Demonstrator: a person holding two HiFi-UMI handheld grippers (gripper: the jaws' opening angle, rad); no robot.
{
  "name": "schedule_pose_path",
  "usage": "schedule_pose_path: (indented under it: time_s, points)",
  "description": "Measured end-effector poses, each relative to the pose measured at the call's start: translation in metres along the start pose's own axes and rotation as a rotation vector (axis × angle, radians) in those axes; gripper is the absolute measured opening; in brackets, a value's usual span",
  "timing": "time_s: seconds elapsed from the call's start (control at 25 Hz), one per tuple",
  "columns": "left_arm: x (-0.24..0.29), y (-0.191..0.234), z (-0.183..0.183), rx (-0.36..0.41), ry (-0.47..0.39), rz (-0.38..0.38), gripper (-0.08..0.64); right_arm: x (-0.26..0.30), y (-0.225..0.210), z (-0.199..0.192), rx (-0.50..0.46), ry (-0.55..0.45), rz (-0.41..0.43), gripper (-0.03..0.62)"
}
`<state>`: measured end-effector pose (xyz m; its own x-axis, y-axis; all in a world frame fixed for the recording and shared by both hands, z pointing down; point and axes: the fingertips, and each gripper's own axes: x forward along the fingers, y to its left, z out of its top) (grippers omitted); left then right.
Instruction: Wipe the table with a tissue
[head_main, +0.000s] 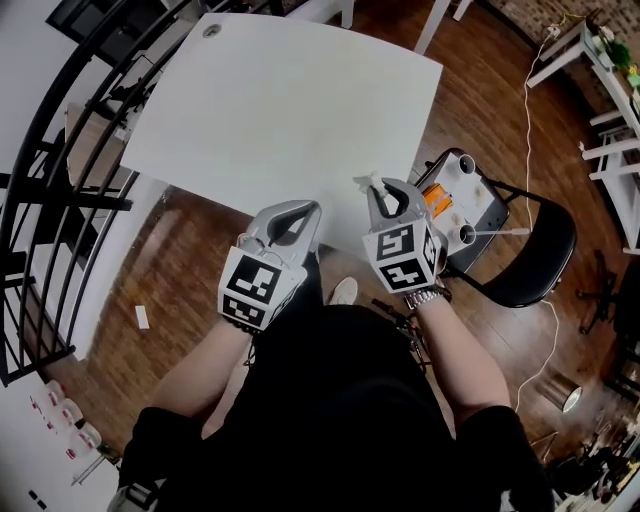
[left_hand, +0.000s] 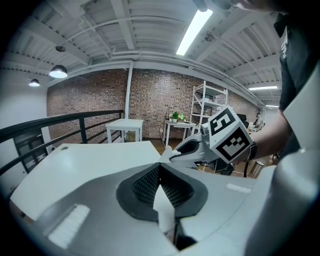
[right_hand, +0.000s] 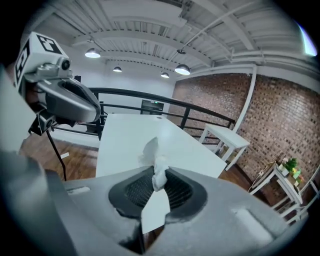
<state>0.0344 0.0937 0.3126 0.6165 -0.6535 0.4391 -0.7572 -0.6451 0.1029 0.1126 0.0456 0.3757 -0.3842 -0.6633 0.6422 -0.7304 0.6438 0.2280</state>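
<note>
The white table (head_main: 270, 100) lies ahead in the head view, bare on top. My right gripper (head_main: 375, 186) hovers over its near right edge, shut on a small crumpled white tissue (head_main: 366, 181). In the right gripper view the tissue (right_hand: 155, 162) sticks up from between the closed tips (right_hand: 156, 172), with the table (right_hand: 130, 140) beyond. Just left of it my left gripper (head_main: 311, 209) is held above the near table edge, jaws pressed together and holding nothing. The left gripper view shows those closed tips (left_hand: 160, 166) and the right gripper (left_hand: 176, 154) just beyond them to the right.
A black chair (head_main: 535, 255) stands right of the table, with a white and orange device (head_main: 455, 195) on it. A black railing (head_main: 55, 160) runs along the left. A white cable (head_main: 527, 120) trails over the wooden floor. White shelving (head_main: 610, 90) stands at far right.
</note>
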Motion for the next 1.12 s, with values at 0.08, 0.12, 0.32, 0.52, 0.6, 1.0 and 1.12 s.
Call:
schedule_pose_path:
  time_s: [0.08, 0.12, 0.32, 0.52, 0.6, 1.0, 1.12]
  points:
    - [-0.004, -0.005, 0.004, 0.009, -0.013, 0.015, 0.015, -0.012, 0.001, 0.005, 0.000, -0.032, 0.001, 0.038]
    - [-0.007, -0.008, 0.005, 0.012, -0.017, 0.021, 0.015, -0.017, 0.003, 0.007, 0.001, -0.046, 0.002, 0.038]
    - [-0.021, -0.025, 0.009, 0.029, -0.038, 0.043, 0.015, -0.042, 0.014, 0.013, 0.003, -0.110, 0.013, 0.038]
    - [-0.033, -0.038, 0.008, 0.048, -0.052, 0.051, 0.015, -0.067, 0.021, 0.022, 0.000, -0.170, 0.011, 0.038]
    - [-0.038, -0.041, 0.012, 0.055, -0.060, 0.060, 0.015, -0.076, 0.023, 0.025, 0.000, -0.189, 0.010, 0.038]
    - [-0.051, -0.044, 0.021, 0.085, -0.074, 0.075, 0.015, -0.101, 0.025, 0.037, 0.015, -0.251, 0.002, 0.038]
    - [-0.053, -0.045, 0.025, 0.090, -0.083, 0.074, 0.015, -0.106, 0.026, 0.040, 0.018, -0.263, 0.003, 0.038]
